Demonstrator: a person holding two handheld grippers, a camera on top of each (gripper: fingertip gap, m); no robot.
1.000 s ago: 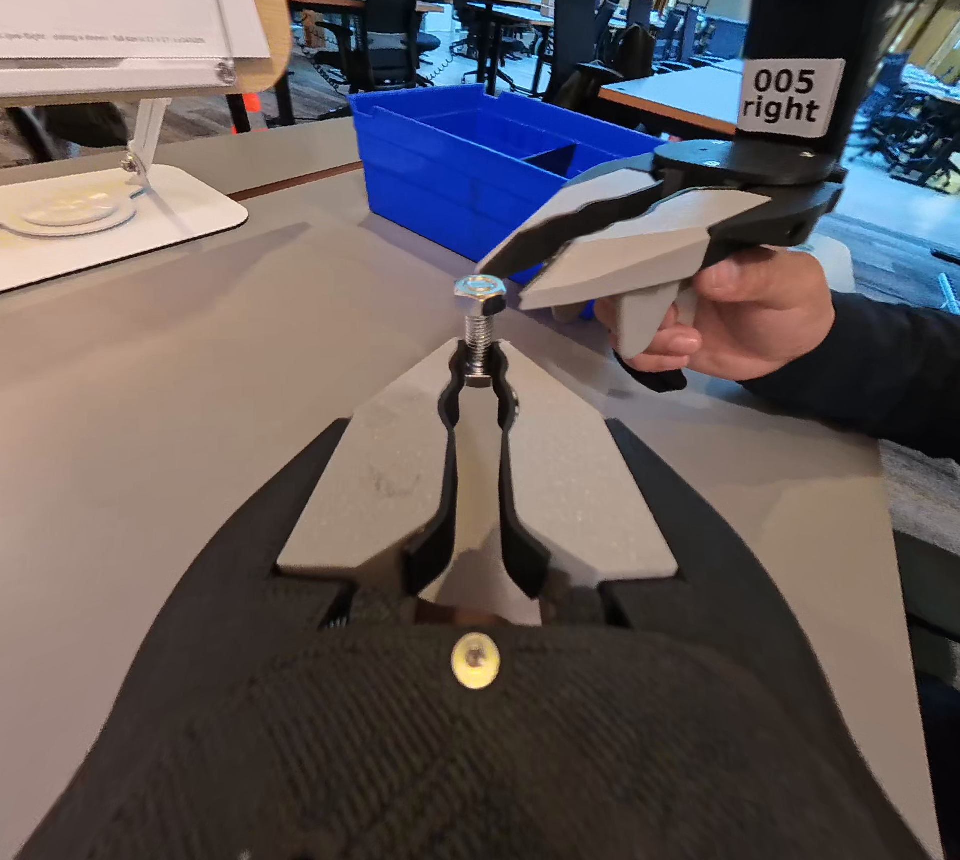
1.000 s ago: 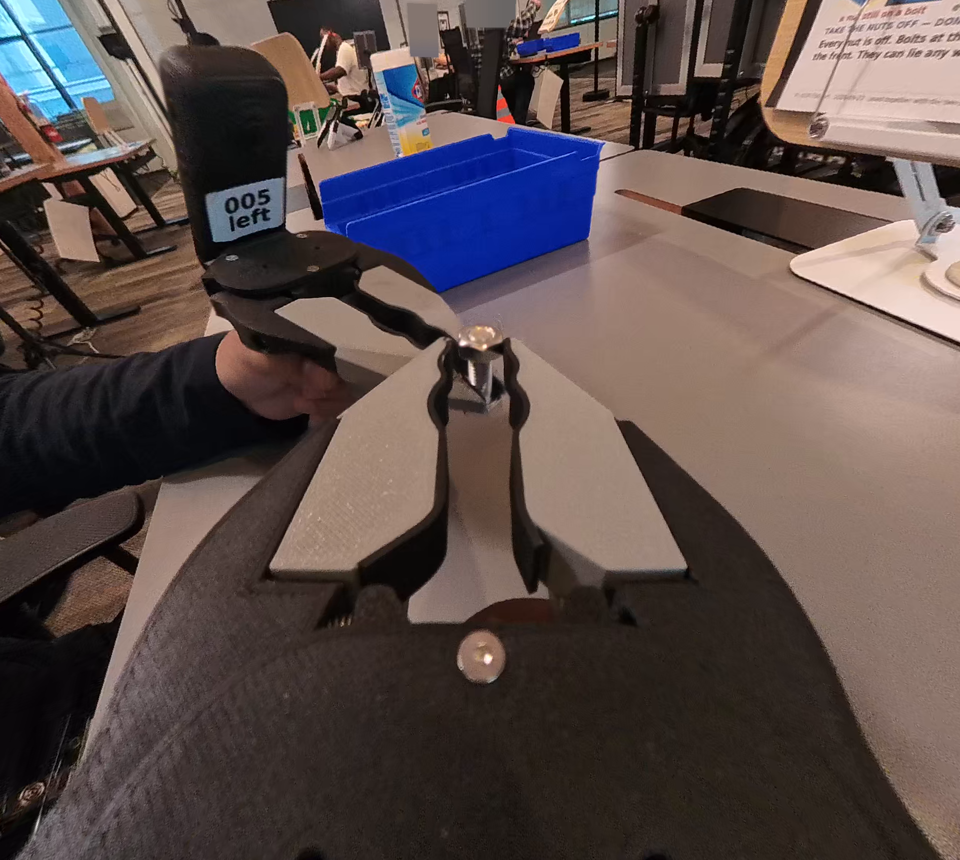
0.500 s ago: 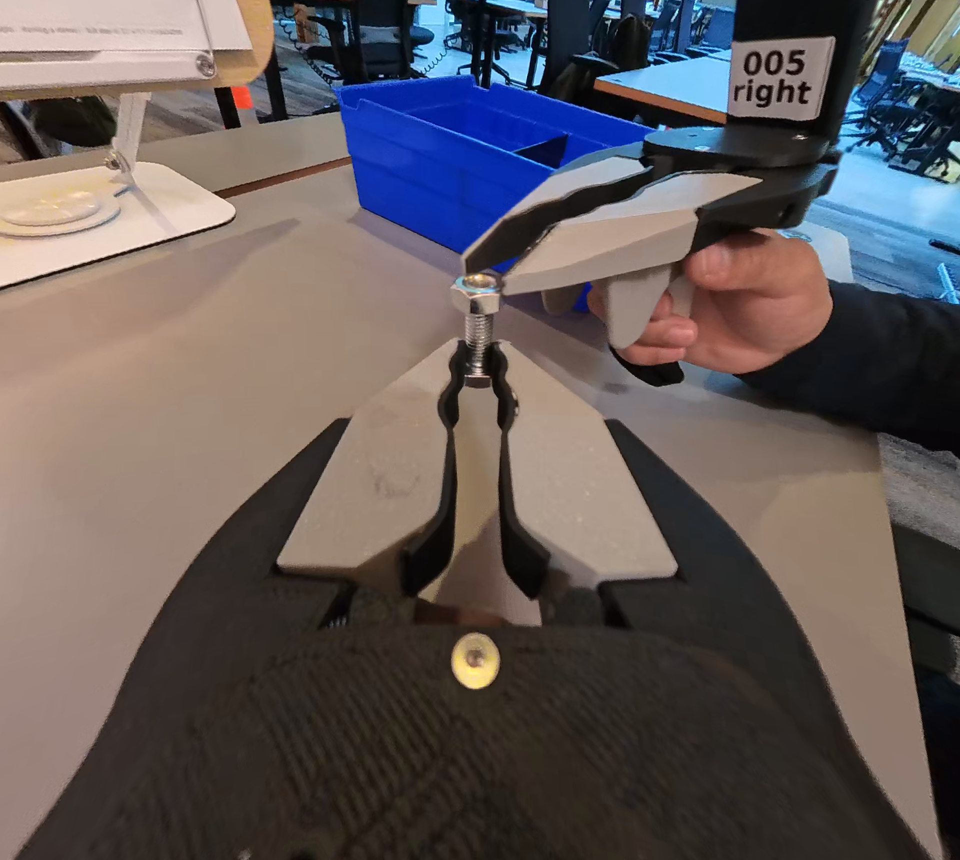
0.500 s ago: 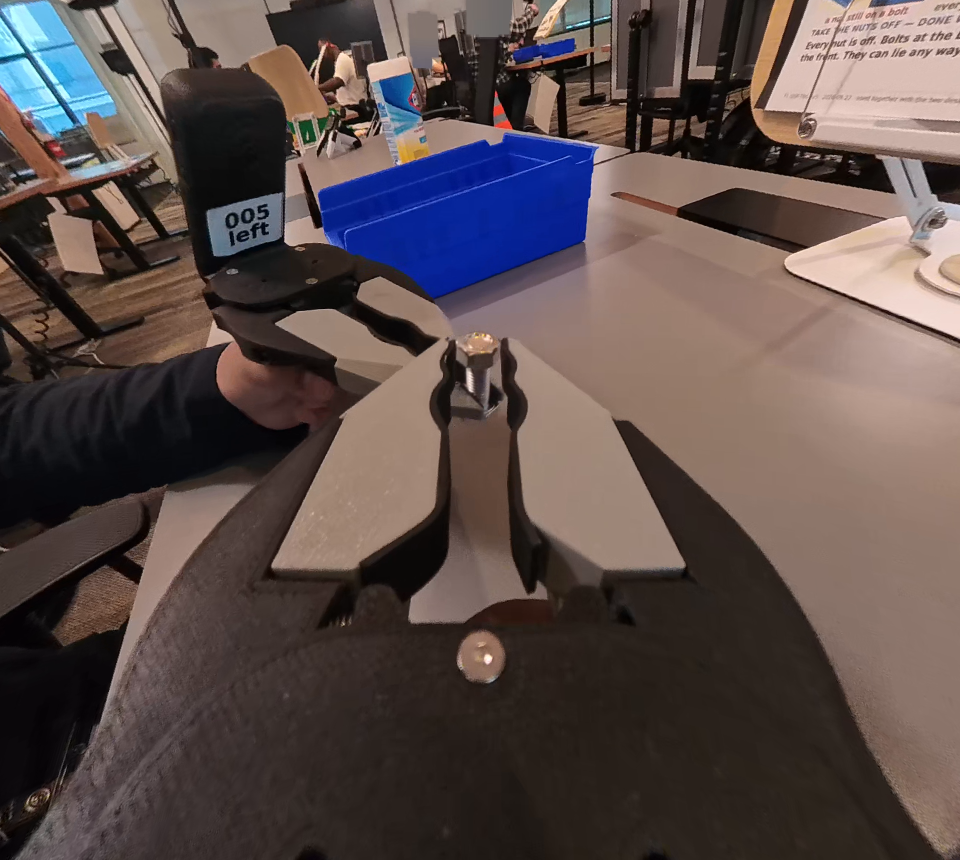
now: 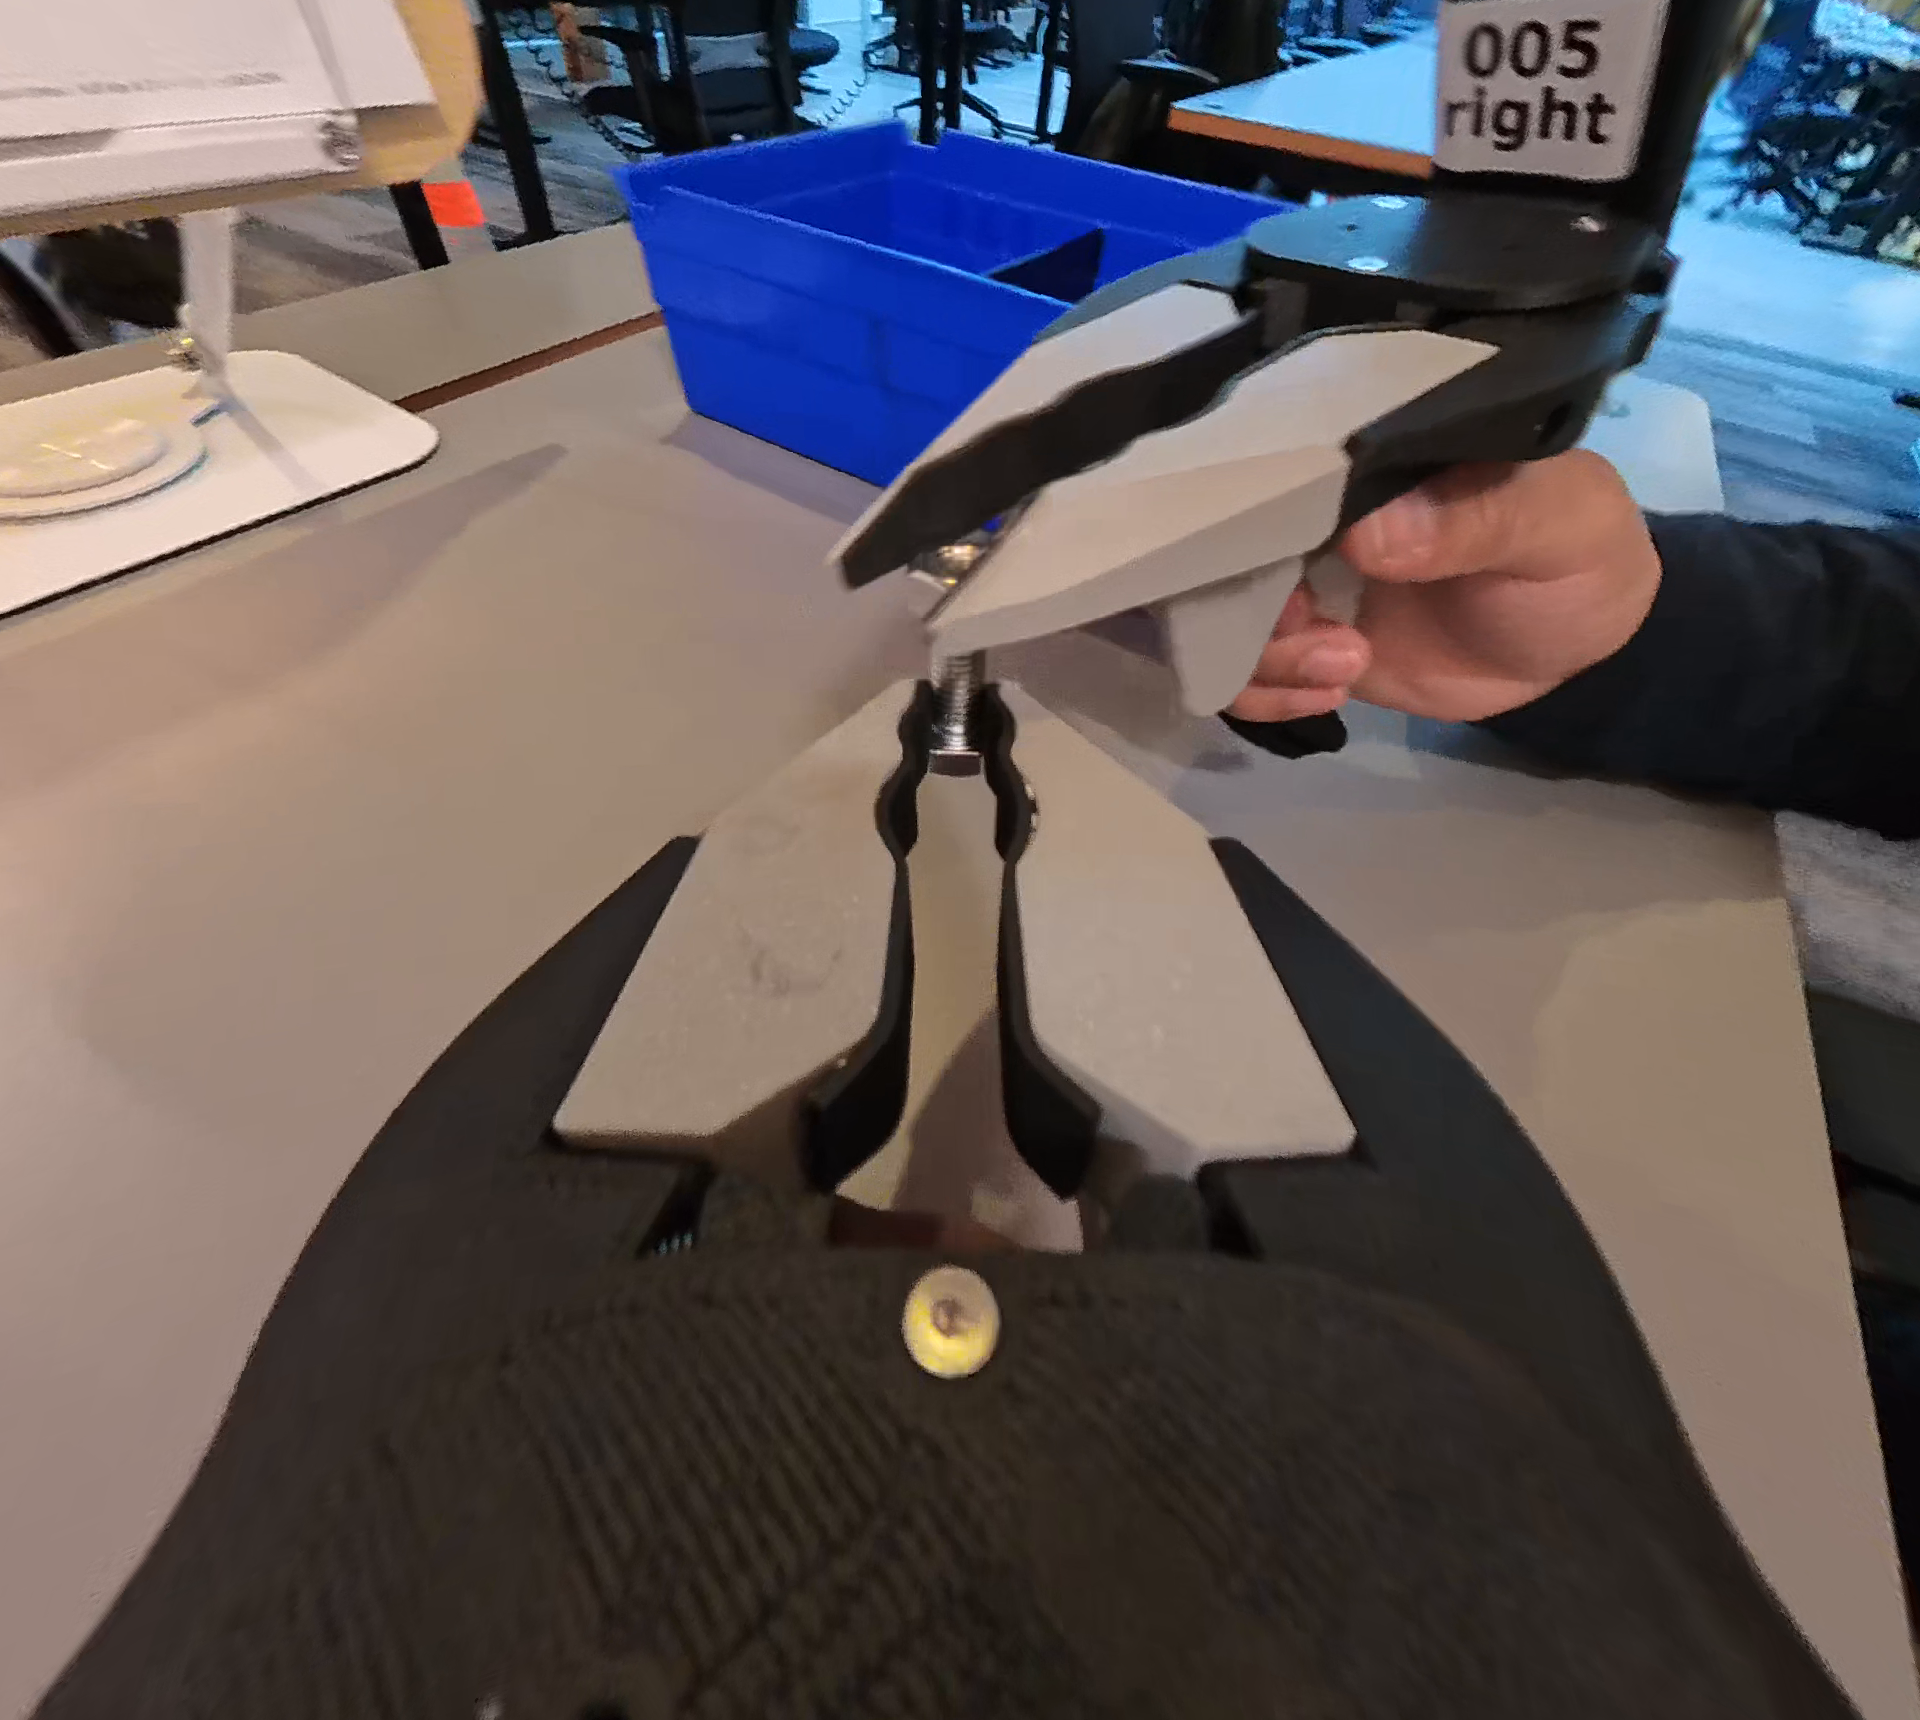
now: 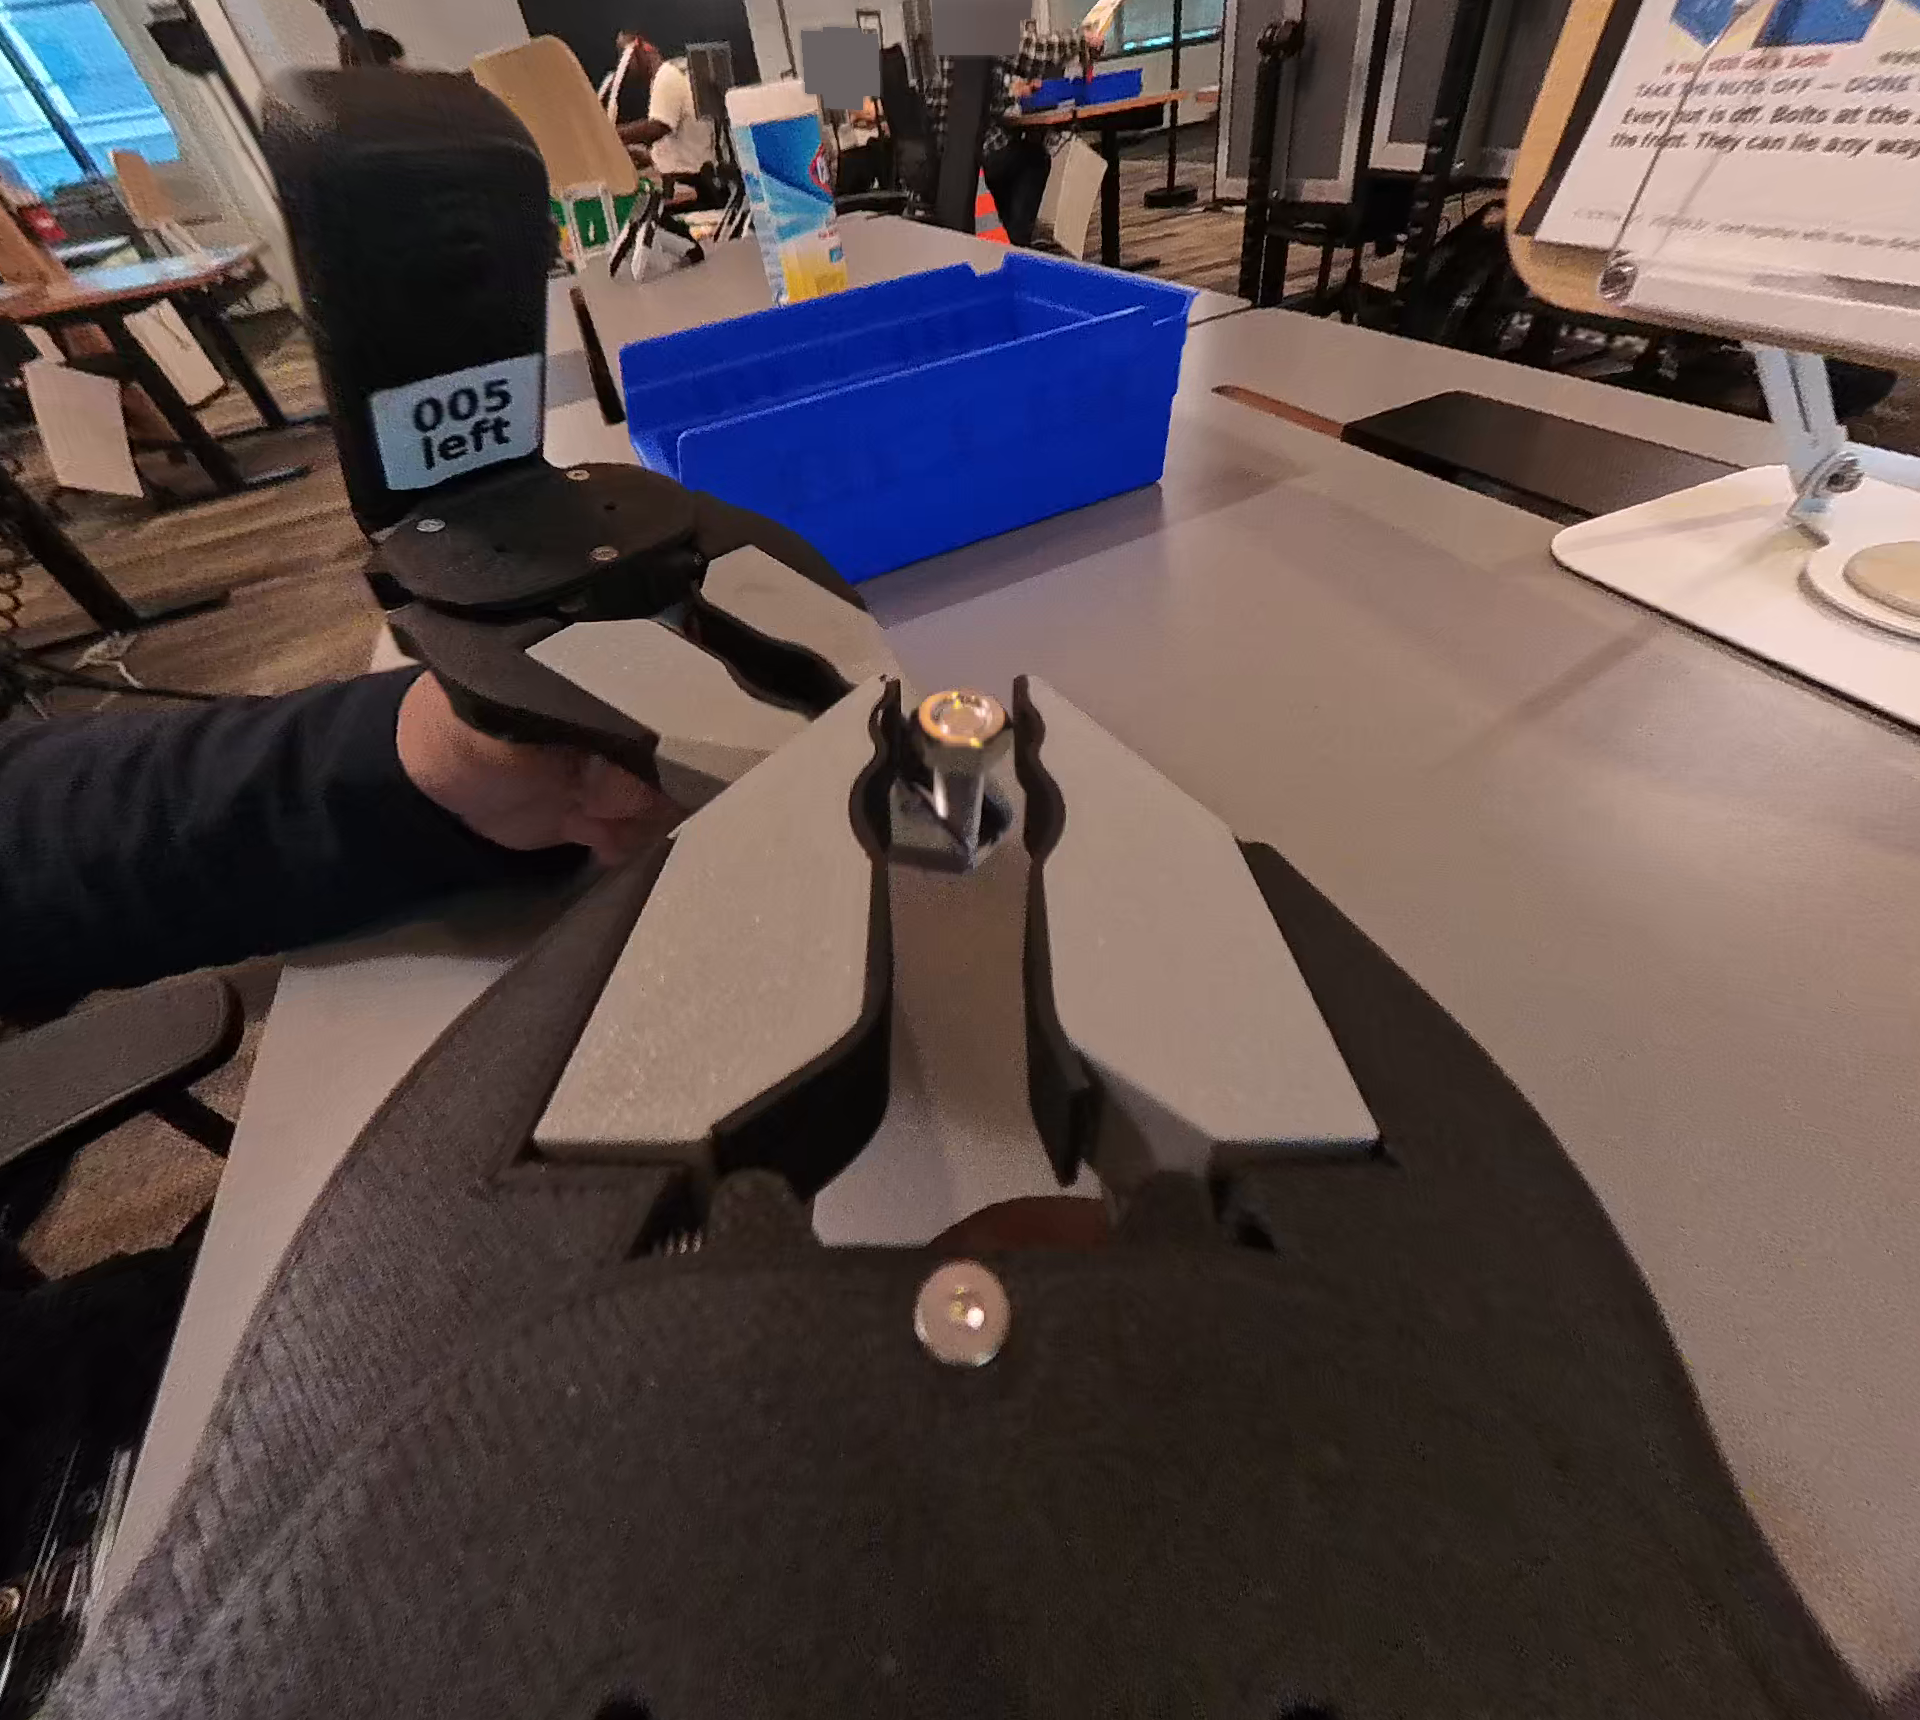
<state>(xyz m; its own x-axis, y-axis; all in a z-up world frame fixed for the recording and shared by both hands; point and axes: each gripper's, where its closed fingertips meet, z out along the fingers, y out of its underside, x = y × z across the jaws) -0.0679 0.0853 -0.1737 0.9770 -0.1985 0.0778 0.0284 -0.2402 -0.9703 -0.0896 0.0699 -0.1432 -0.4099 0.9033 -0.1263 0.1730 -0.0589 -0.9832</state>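
Left wrist view: left gripper is clenched on the bolt, gripping its low end; the bolt stands upright above the table. Right gripper comes in from the bolt's right with its tips around the nut on top. The tips hide most of the nut here. One blue bin sits behind the bolt, one sign stand to its far left.

Right wrist view: right gripper straddles the nut, fingers either side; can't tell if they pinch it. Threaded end visible here. Left gripper's tips are hidden. Bin behind the bolt, one wipes canister beyond it.
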